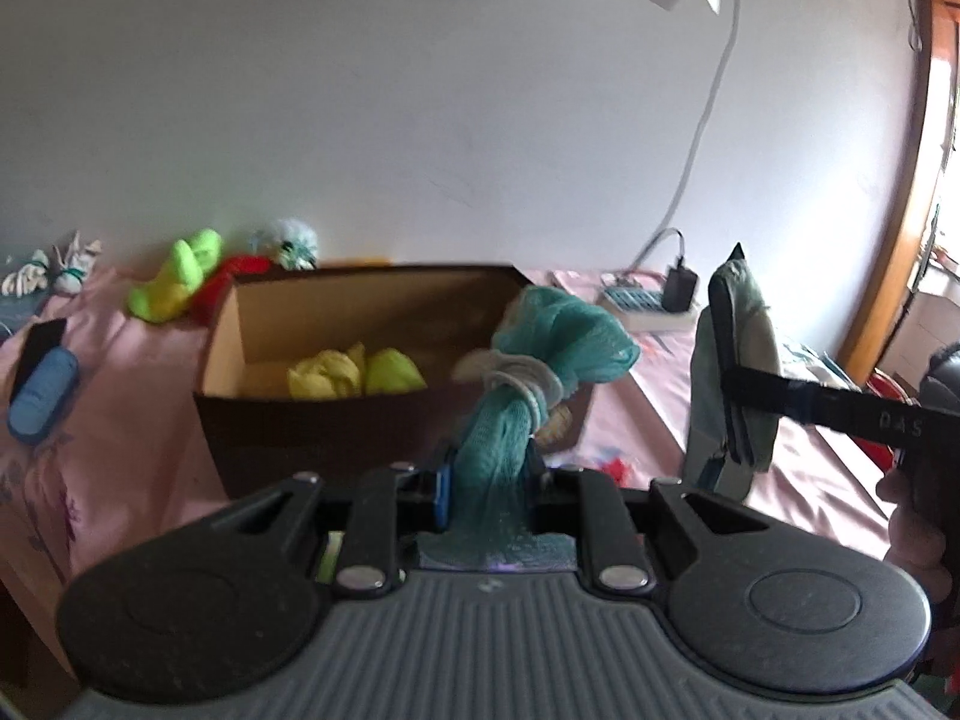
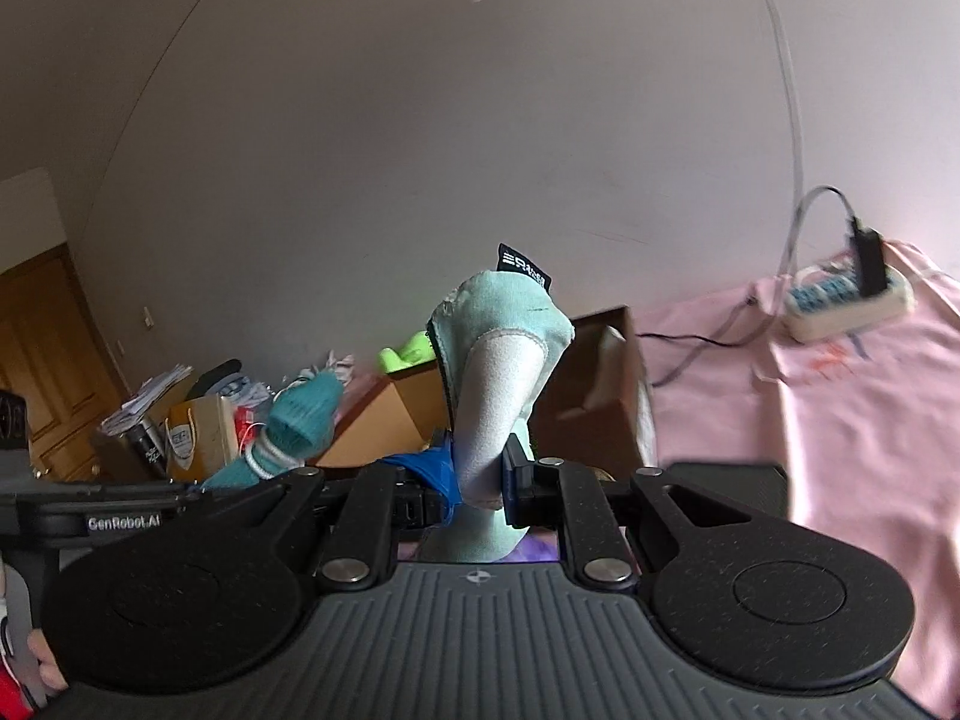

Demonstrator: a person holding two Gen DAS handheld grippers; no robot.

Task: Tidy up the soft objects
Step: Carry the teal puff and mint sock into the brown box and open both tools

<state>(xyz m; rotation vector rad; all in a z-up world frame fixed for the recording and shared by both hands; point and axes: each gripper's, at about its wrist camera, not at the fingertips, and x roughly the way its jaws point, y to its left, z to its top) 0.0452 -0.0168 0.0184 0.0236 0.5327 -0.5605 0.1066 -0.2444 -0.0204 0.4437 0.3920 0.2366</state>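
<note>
I count one cardboard box [image 1: 372,360] on the pink sheet [image 1: 120,348], with two yellow-green soft bundles [image 1: 354,372] inside it, and behind its left corner one neon green toy [image 1: 177,276], one red one [image 1: 231,276] and one pale pom-pom [image 1: 294,243]. My left gripper [image 1: 489,483] is raised level in front of the box, its jaws clamped on one teal mesh sponge [image 1: 528,372] tied with a white cord; the sponge stands upright against the box's near right corner. My right gripper [image 2: 480,480] is held up to the right of the box, pinched tight on one pale mint sock [image 2: 501,354] that rises upright, a black tag at its top. One power strip [image 1: 645,303] lies beyond the box's right end.
</note>
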